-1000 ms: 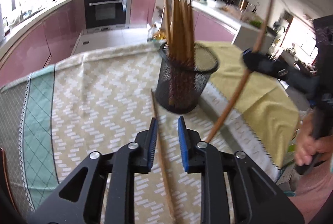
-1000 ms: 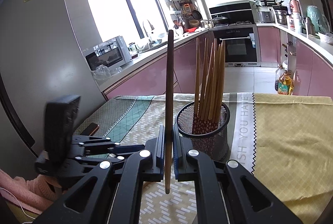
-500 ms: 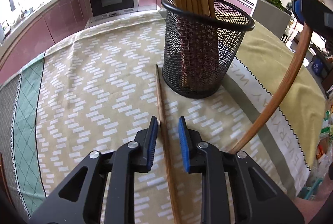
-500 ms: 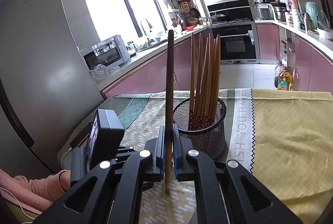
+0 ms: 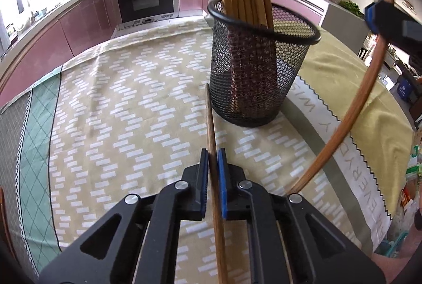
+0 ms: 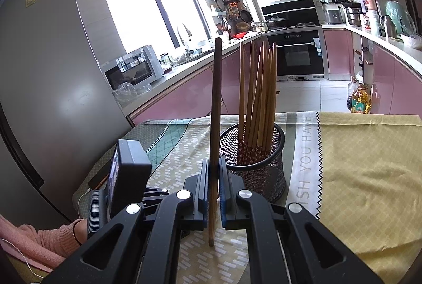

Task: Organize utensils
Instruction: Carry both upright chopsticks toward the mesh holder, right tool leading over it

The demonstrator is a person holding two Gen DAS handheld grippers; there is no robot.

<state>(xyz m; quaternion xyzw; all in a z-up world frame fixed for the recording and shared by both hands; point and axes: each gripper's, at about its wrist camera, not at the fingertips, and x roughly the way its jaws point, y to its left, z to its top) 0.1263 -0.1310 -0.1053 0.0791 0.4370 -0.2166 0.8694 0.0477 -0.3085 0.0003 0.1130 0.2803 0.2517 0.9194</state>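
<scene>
Beside mesh holder (image 5: 257, 73), chopstick (image 5: 211, 131) lies.

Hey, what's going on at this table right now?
A person is tidying wooden chopsticks into a black mesh cup on the patterned tablecloth. The left tool has shut on a brown chopstick lying flat beside the cup. The right tool is clamped on another chopstick held upright near the cup. Several chopsticks already stand inside.
</scene>
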